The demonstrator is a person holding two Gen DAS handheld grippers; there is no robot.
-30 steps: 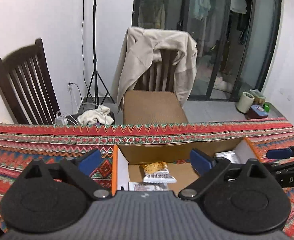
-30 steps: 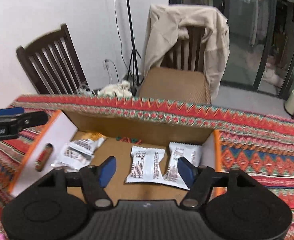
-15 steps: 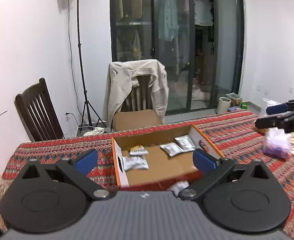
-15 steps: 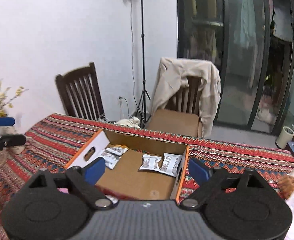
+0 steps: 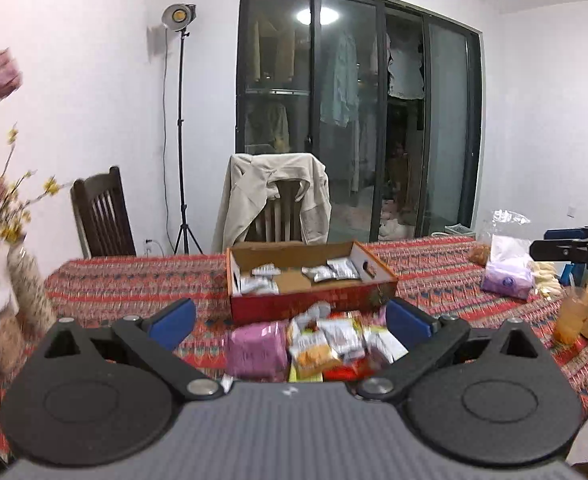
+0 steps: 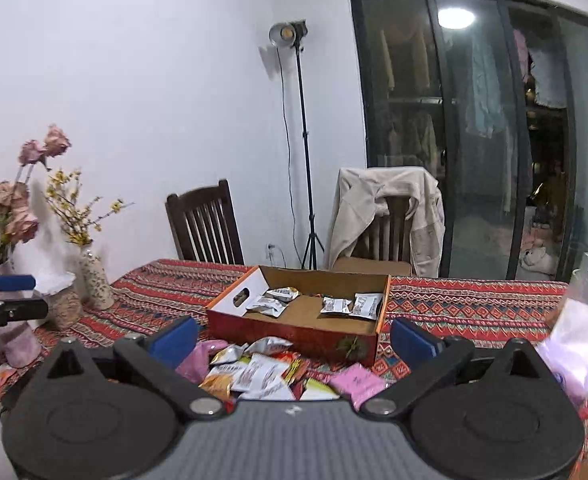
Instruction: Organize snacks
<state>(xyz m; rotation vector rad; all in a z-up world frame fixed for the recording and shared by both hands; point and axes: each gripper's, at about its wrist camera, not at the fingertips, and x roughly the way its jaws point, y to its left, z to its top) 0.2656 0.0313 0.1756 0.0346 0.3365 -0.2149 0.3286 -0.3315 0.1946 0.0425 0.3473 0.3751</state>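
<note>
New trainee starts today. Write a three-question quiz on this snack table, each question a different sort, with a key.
1. True or false: the cardboard box already holds some snack packets.
2. Where does the loose snack pile lie? A) inside the box B) on the tablecloth in front of the box C) on the chair
3. Fill in: draped over the far chair is a beige ____.

Key: 1 true; 2 B; 3 jacket.
</note>
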